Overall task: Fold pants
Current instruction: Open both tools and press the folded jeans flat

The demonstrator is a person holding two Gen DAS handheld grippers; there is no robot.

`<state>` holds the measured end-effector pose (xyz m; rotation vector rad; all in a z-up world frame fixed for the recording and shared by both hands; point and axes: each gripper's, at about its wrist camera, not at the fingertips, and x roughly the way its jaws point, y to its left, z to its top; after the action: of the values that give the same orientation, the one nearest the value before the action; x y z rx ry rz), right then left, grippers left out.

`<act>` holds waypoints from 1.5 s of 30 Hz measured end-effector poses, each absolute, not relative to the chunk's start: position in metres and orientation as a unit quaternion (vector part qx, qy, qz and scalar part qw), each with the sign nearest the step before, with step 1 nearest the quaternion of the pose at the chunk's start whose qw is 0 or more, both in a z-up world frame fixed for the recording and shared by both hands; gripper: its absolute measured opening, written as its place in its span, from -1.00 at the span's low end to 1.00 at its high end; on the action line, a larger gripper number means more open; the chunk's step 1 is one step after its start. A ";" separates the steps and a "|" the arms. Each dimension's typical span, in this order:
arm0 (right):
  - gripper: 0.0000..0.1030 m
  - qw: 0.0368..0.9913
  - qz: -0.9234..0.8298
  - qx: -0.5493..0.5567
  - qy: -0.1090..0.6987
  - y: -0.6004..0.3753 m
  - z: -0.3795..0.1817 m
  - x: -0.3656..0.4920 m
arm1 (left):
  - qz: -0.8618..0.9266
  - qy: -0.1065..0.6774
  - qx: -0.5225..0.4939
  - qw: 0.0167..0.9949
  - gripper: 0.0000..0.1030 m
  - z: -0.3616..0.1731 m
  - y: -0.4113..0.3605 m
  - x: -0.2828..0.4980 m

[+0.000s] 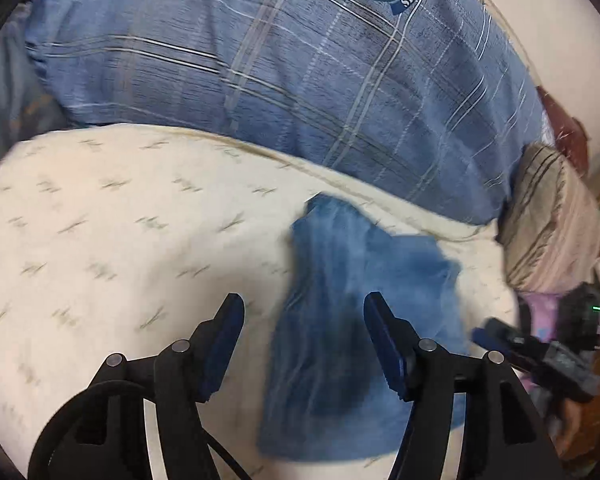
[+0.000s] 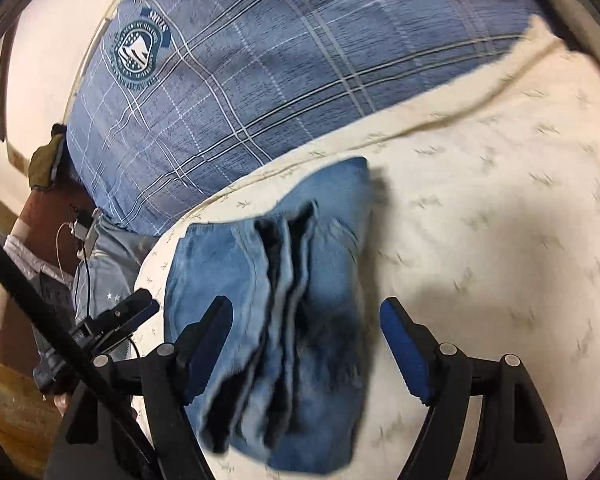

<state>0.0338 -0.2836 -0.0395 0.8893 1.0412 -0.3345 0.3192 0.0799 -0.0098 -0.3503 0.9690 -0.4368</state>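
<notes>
The blue denim pants lie folded into a compact bundle on the cream bed sheet. In the right wrist view the pants show several stacked layers along the fold. My left gripper is open, its jaws wide apart above the bundle's near part, holding nothing. My right gripper is open too, its jaws spread on either side of the bundle, holding nothing. The right gripper also shows at the right edge of the left wrist view, and the left gripper at the left of the right wrist view.
A large blue plaid pillow lies along the far side of the bed, also in the right wrist view. A striped beige pillow sits at the right. The bed edge with a cable and small device is at the left.
</notes>
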 end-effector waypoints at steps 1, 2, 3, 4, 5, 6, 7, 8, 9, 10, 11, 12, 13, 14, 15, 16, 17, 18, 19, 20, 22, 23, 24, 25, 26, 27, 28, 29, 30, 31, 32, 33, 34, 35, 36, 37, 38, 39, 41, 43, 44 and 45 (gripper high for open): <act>0.50 0.762 -0.157 0.414 0.473 -0.277 -0.038 0.023 | -0.196 0.450 -0.155 0.857 0.20 -0.008 0.079 0.309; 0.50 0.762 -0.157 0.417 0.470 -0.271 -0.037 0.015 | -0.187 0.439 -0.142 0.867 0.20 -0.006 0.077 0.298; 0.50 0.762 -0.158 0.417 0.469 -0.263 -0.036 0.007 | -0.171 0.423 -0.118 0.882 0.20 -0.004 0.074 0.285; 0.50 0.763 -0.161 0.415 0.469 -0.255 -0.035 0.000 | -0.163 0.416 -0.104 0.888 0.20 0.000 0.071 0.275; 0.50 0.765 -0.164 0.412 0.467 -0.247 -0.035 -0.006 | -0.162 0.410 -0.092 0.893 0.21 0.001 0.066 0.267; 0.50 0.766 -0.164 0.411 0.466 -0.240 -0.034 -0.010 | -0.169 0.410 -0.084 0.892 0.21 0.000 0.063 0.262; 0.50 0.768 -0.163 0.408 0.465 -0.235 -0.033 -0.011 | -0.173 0.415 -0.084 0.889 0.21 -0.001 0.061 0.254; 0.50 0.770 -0.164 0.406 0.465 -0.234 -0.031 -0.011 | -0.177 0.418 -0.091 0.887 0.21 -0.002 0.061 0.251; 0.50 0.772 -0.166 0.402 0.464 -0.233 -0.030 -0.011 | -0.179 0.424 -0.099 0.882 0.21 -0.007 0.061 0.251; 0.50 0.774 -0.166 0.400 0.462 -0.234 -0.029 -0.011 | -0.178 0.436 -0.096 0.877 0.18 -0.007 0.058 0.254; 0.50 0.778 -0.164 0.402 0.454 -0.236 -0.027 -0.012 | -0.181 0.455 -0.085 0.868 0.16 -0.009 0.057 0.258; 0.50 0.782 -0.166 0.409 0.440 -0.238 -0.023 -0.015 | -0.181 0.466 -0.075 0.863 0.15 -0.010 0.055 0.260; 0.52 0.787 -0.169 0.413 0.425 -0.239 -0.019 -0.018 | -0.179 0.459 -0.079 0.866 0.15 -0.008 0.056 0.261; 0.54 0.794 -0.167 0.416 0.411 -0.241 -0.014 -0.021 | -0.173 0.452 -0.086 0.871 0.16 -0.007 0.057 0.261; 0.57 0.799 -0.162 0.416 0.402 -0.241 -0.010 -0.022 | -0.166 0.450 -0.088 0.873 0.16 -0.006 0.057 0.261; 0.63 0.801 -0.155 0.417 0.400 -0.241 -0.009 -0.021 | -0.166 0.449 -0.091 0.873 0.16 -0.005 0.057 0.261; 0.64 0.800 -0.151 0.417 0.404 -0.238 -0.010 -0.018 | -0.166 0.445 -0.093 0.875 0.16 -0.004 0.056 0.264; 0.64 0.796 -0.145 0.417 0.413 -0.235 -0.014 -0.014 | -0.162 0.436 -0.095 0.880 0.16 -0.004 0.055 0.262; 0.64 0.791 -0.138 0.414 0.429 -0.230 -0.020 -0.008 | -0.162 0.431 -0.097 0.882 0.17 -0.004 0.054 0.261; 0.64 0.788 -0.134 0.410 0.439 -0.226 -0.024 -0.004 | -0.163 0.430 -0.097 0.883 0.20 -0.005 0.052 0.259; 0.63 0.780 -0.139 0.390 0.469 -0.216 -0.032 0.004 | -0.164 0.442 -0.092 0.877 0.20 -0.010 0.050 0.256; 0.63 0.777 -0.142 0.378 0.484 -0.212 -0.036 0.007 | -0.163 0.444 -0.091 0.877 0.20 -0.013 0.049 0.256; 0.63 0.775 -0.146 0.368 0.492 -0.209 -0.038 0.008 | -0.162 0.439 -0.092 0.879 0.19 -0.014 0.049 0.254; 0.64 0.774 -0.149 0.362 0.497 -0.207 -0.040 0.009 | -0.158 0.436 -0.091 0.881 0.18 -0.015 0.051 0.254; 0.64 0.774 -0.150 0.358 0.500 -0.207 -0.040 0.009 | -0.152 0.434 -0.088 0.884 0.12 -0.014 0.052 0.253; 0.64 0.773 -0.149 0.361 0.500 -0.207 -0.040 0.009 | -0.147 0.425 -0.085 0.889 0.11 -0.012 0.052 0.252; 0.64 0.772 -0.149 0.366 0.498 -0.208 -0.041 0.008 | -0.144 0.418 -0.084 0.893 0.08 -0.011 0.051 0.250; 0.64 0.771 -0.149 0.369 0.497 -0.209 -0.041 0.007 | -0.139 0.411 -0.076 0.898 0.08 -0.011 0.049 0.248; 0.64 0.770 -0.148 0.371 0.497 -0.209 -0.042 0.007 | -0.138 0.406 -0.060 0.901 0.08 -0.011 0.045 0.247; 0.64 0.769 -0.149 0.371 0.499 -0.209 -0.043 0.007 | -0.135 0.403 -0.046 0.904 0.08 -0.011 0.042 0.246; 0.64 0.769 -0.149 0.370 0.500 -0.209 -0.043 0.007 | -0.132 0.399 -0.037 0.906 0.08 -0.011 0.039 0.245; 0.64 0.769 -0.149 0.369 0.500 -0.208 -0.042 0.008 | -0.134 0.397 -0.024 0.908 0.08 -0.011 0.036 0.244; 0.64 0.769 -0.150 0.368 0.501 -0.208 -0.043 0.007 | -0.133 0.396 -0.018 0.909 0.08 -0.011 0.035 0.244; 0.64 0.770 -0.149 0.367 0.501 -0.208 -0.042 0.007 | -0.133 0.392 -0.015 0.910 0.08 -0.010 0.033 0.243; 0.64 0.769 -0.149 0.367 0.501 -0.208 -0.042 0.007 | -0.135 0.389 -0.017 0.911 0.07 -0.009 0.033 0.241; 0.64 0.769 -0.149 0.367 0.502 -0.208 -0.043 0.007 | -0.135 0.387 -0.017 0.912 0.07 -0.009 0.033 0.241; 0.64 0.769 -0.149 0.368 0.502 -0.208 -0.043 0.007 | -0.134 0.386 -0.015 0.912 0.07 -0.009 0.033 0.240; 0.64 0.769 -0.149 0.369 0.501 -0.208 -0.043 0.006 | -0.127 0.379 -0.011 0.916 0.07 -0.008 0.032 0.239; 0.64 0.769 -0.148 0.368 0.501 -0.208 -0.043 0.007 | -0.117 0.360 -0.011 0.925 0.06 -0.004 0.034 0.235; 0.64 0.769 -0.148 0.368 0.501 -0.208 -0.044 0.007 | -0.113 0.355 -0.020 0.928 0.06 -0.003 0.036 0.232; 0.64 0.770 -0.148 0.369 0.499 -0.208 -0.043 0.006 | -0.109 0.354 -0.021 0.929 0.06 -0.003 0.036 0.232; 0.64 0.770 -0.147 0.369 0.498 -0.208 -0.043 0.006 | -0.101 0.348 -0.015 0.932 0.06 -0.002 0.035 0.230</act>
<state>0.0060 -0.2084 -0.0429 0.8009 1.0810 -0.3185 0.2304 0.0351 -0.0024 -0.0317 0.7116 -0.2068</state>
